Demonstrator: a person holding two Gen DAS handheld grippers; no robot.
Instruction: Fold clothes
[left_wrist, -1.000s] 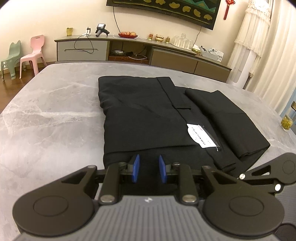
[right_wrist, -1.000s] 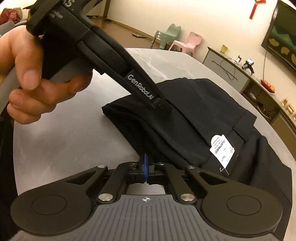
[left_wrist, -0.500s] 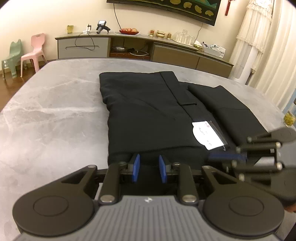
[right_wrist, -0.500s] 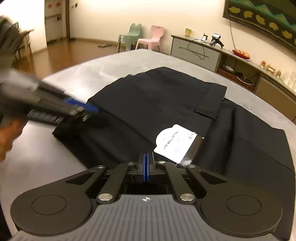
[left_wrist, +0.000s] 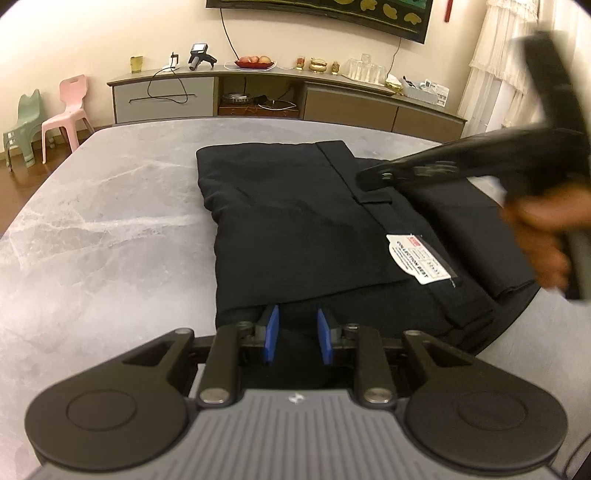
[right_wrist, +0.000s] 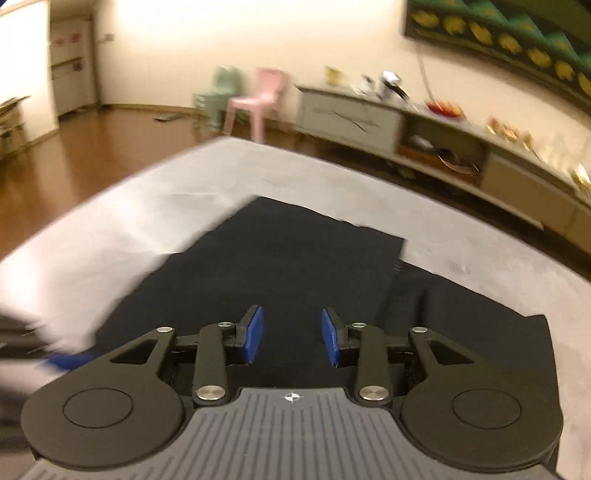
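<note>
Black folded trousers (left_wrist: 295, 221) with a white tag (left_wrist: 421, 258) lie on the grey marble table (left_wrist: 110, 240). My left gripper (left_wrist: 298, 334) sits at their near edge, its blue pads a small gap apart over dark cloth, and I see no pinch. My right gripper (right_wrist: 291, 339) hovers over the trousers (right_wrist: 295, 266) with its jaws opening and nothing between them. In the left wrist view the right gripper (left_wrist: 373, 177) shows as a blurred black shape held by a hand (left_wrist: 535, 240) above the trousers' right side.
A long sideboard (left_wrist: 258, 92) with small items stands against the far wall. A pink chair (left_wrist: 68, 107) and a green chair (left_wrist: 24, 118) stand on the wood floor at the left. Bare tabletop (right_wrist: 147, 206) lies left of the trousers.
The right gripper has swung from beside the left gripper to the trousers' right side, rolling as it went. Its shut jaws have parted. The left gripper has stayed put.
</note>
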